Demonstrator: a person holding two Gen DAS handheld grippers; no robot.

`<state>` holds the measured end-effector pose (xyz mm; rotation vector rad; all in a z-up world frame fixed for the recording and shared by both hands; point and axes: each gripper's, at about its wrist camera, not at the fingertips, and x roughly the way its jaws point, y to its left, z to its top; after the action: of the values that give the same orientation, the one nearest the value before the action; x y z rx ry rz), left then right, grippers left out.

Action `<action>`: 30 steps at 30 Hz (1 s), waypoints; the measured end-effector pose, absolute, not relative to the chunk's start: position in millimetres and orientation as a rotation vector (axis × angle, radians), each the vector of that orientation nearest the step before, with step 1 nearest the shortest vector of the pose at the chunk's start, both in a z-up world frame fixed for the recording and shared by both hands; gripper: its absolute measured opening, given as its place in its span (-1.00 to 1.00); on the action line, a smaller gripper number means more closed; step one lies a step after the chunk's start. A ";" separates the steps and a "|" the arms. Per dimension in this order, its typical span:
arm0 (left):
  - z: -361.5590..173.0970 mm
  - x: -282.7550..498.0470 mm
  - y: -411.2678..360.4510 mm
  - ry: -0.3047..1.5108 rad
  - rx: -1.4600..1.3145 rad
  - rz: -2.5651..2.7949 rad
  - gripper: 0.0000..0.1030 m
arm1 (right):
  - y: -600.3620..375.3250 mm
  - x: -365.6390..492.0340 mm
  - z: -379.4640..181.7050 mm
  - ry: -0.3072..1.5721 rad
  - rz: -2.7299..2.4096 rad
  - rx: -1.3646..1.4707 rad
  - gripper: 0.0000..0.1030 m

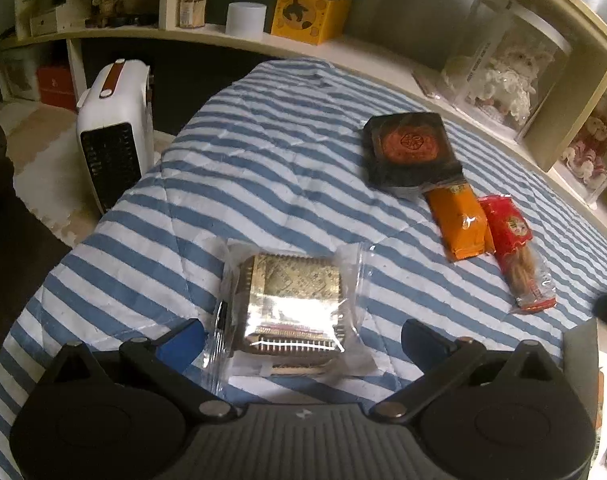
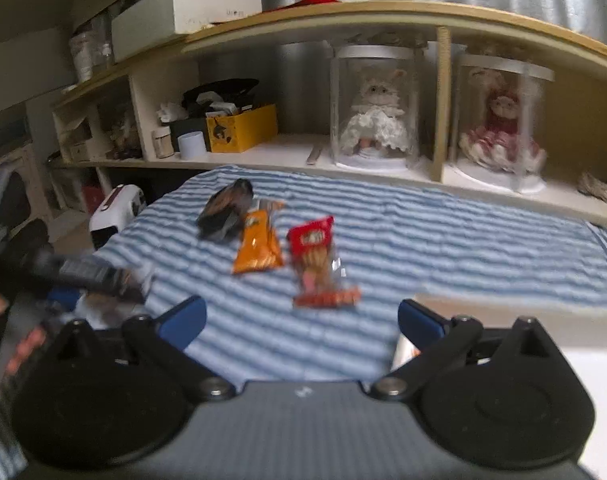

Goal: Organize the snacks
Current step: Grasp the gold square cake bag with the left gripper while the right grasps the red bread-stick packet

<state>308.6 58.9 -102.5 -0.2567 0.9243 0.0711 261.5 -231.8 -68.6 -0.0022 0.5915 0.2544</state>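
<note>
A gold snack in clear wrap (image 1: 291,308) lies on the blue striped quilt (image 1: 263,168), between the fingers of my open left gripper (image 1: 303,340); the pads do not touch it. Farther right lie a black snack pack with an orange disc (image 1: 411,148), an orange packet (image 1: 459,224) and a red packet (image 1: 515,248). In the blurred right wrist view the black pack (image 2: 223,212), orange packet (image 2: 259,244) and red packet (image 2: 317,264) lie ahead of my open, empty right gripper (image 2: 301,320). The left gripper (image 2: 83,276) shows at the left.
A white heater (image 1: 111,136) stands on the floor left of the quilt. A shelf (image 2: 303,160) behind holds a yellow box (image 2: 239,128), a white cup (image 2: 191,144) and two dolls in clear cases (image 2: 375,108). A pale box edge (image 2: 503,320) lies at the right.
</note>
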 end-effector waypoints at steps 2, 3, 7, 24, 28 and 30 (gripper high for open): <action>-100.5 308.6 59.9 0.916 -0.263 0.074 1.00 | -228.8 298.5 -68.9 0.625 0.242 -0.024 0.99; -100.1 308.8 61.6 0.920 -0.272 0.077 1.00 | -227.1 316.7 -68.9 0.652 0.240 -0.027 0.99; -99.0 311.6 70.4 0.922 -0.326 0.067 1.00 | -216.8 372.1 -72.4 0.739 0.206 -0.042 0.92; -108.5 319.5 58.2 0.927 -0.215 0.087 0.45 | -187.6 382.8 -101.9 0.884 0.212 -0.187 -0.02; -110.0 318.3 59.8 0.912 -0.224 0.083 0.34 | -196.2 363.4 -95.7 0.885 0.215 -0.109 -0.05; -108.1 315.1 59.2 0.898 -0.215 0.081 0.28 | -199.6 353.2 -95.0 0.891 0.220 -0.081 -0.07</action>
<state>315.1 59.2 -108.1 -0.2154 0.8984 0.0806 353.2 -199.6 -95.0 -0.0809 0.8905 0.2202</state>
